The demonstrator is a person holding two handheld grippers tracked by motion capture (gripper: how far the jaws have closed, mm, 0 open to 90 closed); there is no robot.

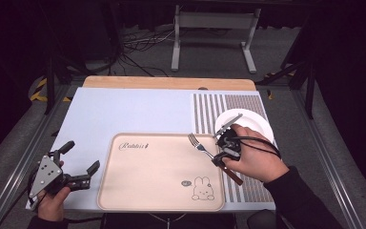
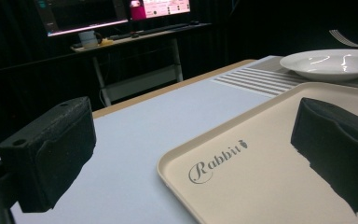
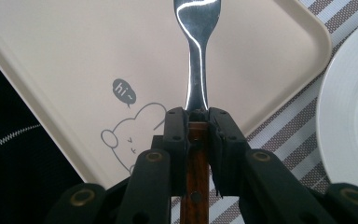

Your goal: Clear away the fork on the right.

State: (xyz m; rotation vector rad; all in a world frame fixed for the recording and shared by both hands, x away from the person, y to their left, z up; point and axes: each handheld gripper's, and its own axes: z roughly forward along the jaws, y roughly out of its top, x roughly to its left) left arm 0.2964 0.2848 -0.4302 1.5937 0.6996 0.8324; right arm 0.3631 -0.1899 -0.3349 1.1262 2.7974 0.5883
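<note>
Fork point(image 1: 199, 145) is the thing I am working with at this moment. My right gripper point(image 1: 221, 153) is closed on it at the place where the metal neck meets the wooden handle; in the right gripper view the two jaws press on both sides of it point(image 3: 196, 70), and the brown handle runs down between them. In the high view the fork is right of centre in the frame, its tines pointing to the upper left, over the right edge of the beige tray point(image 1: 138, 167). I cannot tell if the tines touch the tray or are a little above it.

The white plate point(image 1: 255, 121) is at the upper right of the frame, on the striped mat point(image 1: 209, 107), just beside my right hand point(image 1: 255, 160).

My left gripper point(image 1: 78, 164) is in the lower left of the frame, by the left edge of the tray. Its jaws stand wide apart and hold nothing; in the left gripper view I see the tray's near corner point(image 2: 191, 154) between them.

I judge that the step in hand is carrying the fork, probably to lay it on the tray or beside the plate. The next move calls for keeping the fork level, lowering it until it lies flat, and only then letting the jaws part. The worktop point(image 1: 124, 109) has enough free place for this.
</note>
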